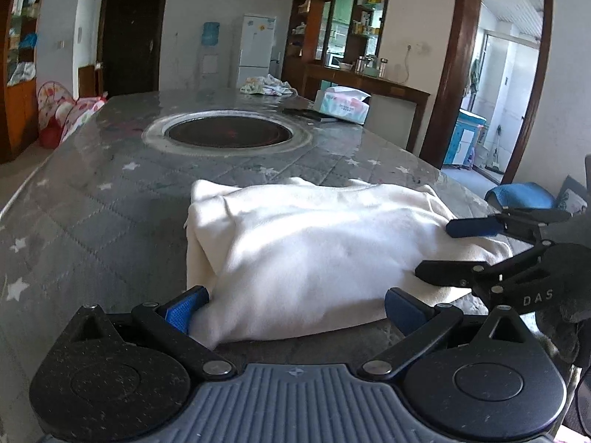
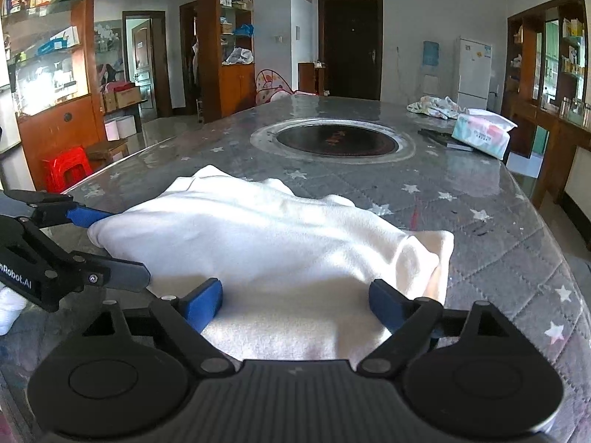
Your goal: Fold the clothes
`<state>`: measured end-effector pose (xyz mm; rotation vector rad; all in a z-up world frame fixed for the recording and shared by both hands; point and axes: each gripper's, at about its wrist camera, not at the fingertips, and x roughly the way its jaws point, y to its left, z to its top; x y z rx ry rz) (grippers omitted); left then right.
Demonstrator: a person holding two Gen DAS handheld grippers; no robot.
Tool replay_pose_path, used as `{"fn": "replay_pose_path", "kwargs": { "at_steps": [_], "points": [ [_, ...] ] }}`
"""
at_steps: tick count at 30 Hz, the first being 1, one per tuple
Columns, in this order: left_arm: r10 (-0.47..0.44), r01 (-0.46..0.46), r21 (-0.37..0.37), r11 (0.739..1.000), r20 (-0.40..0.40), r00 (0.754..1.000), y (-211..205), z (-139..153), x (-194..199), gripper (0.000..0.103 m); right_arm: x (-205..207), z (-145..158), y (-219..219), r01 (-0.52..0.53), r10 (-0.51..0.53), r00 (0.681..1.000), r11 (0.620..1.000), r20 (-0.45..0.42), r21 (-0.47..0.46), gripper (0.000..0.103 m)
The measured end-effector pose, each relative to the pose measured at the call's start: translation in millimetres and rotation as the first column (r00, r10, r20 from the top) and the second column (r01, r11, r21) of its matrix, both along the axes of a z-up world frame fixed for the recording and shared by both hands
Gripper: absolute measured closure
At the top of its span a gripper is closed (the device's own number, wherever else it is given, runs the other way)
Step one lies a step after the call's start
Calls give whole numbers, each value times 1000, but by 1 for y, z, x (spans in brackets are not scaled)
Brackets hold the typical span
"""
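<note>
— Where's the washing?

— The folded cream-white fleece garment (image 1: 314,251) lies on the near end of the grey star-quilted table (image 1: 92,203), between both tools.

— And the tools?

— The left gripper (image 1: 295,304) and the right gripper (image 2: 295,295) each stand with jaws wide, straddling the cloth's near edge, gripping nothing.

— Any containers?

— A soft pastel tissue pack (image 2: 482,133) at the far right, white tissue poking out. The round dark recessed hob (image 2: 336,140) holds nothing I can make out.
</note>
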<state>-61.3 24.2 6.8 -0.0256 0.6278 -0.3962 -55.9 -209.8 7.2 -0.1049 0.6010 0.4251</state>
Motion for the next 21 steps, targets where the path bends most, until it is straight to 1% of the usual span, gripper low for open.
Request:
{"fn": "replay_pose_path", "kwargs": {
  "at_steps": [2, 3, 4, 7, 12, 17, 20, 21],
  "points": [
    [1, -1, -6, 1000, -1, 1000, 1, 0, 0, 0, 0, 0, 0, -3, 3, 1000, 1000, -4, 4, 10],
    [1, -1, -6, 1000, 0, 1000, 1, 0, -1, 0, 1, 0, 0, -5, 5, 1000, 1000, -5, 6, 7],
    [1, -1, -6, 1000, 1, 1000, 0, 0, -1, 0, 1, -1, 0, -9, 9, 1000, 1000, -8, 7, 0],
    [3, -2, -13, 1000, 0, 1000, 1, 0, -2, 0, 0, -2, 2, -18, 18, 1000, 1000, -13, -1, 0],
    [74, -72, -61, 996, 31, 997, 11, 10, -6, 0, 0, -2, 3, -17, 17, 1000, 1000, -15, -7, 0],
    [145, -138, -111, 984, 58, 988, 21, 19, -11, 0, 0, -3, 4, -18, 18, 1000, 1000, -17, -15, 0],
    [83, -57, -234, 971, 101, 991, 25, 33, -17, 0, -1, -3, 6, -18, 17, 1000, 1000, -15, -26, 0],
    [36, -9, -263, 965, 100, 994, 24, 34, -17, 0, -1, -3, 6, -18, 17, 1000, 999, -14, -28, 0]
  ]
}}
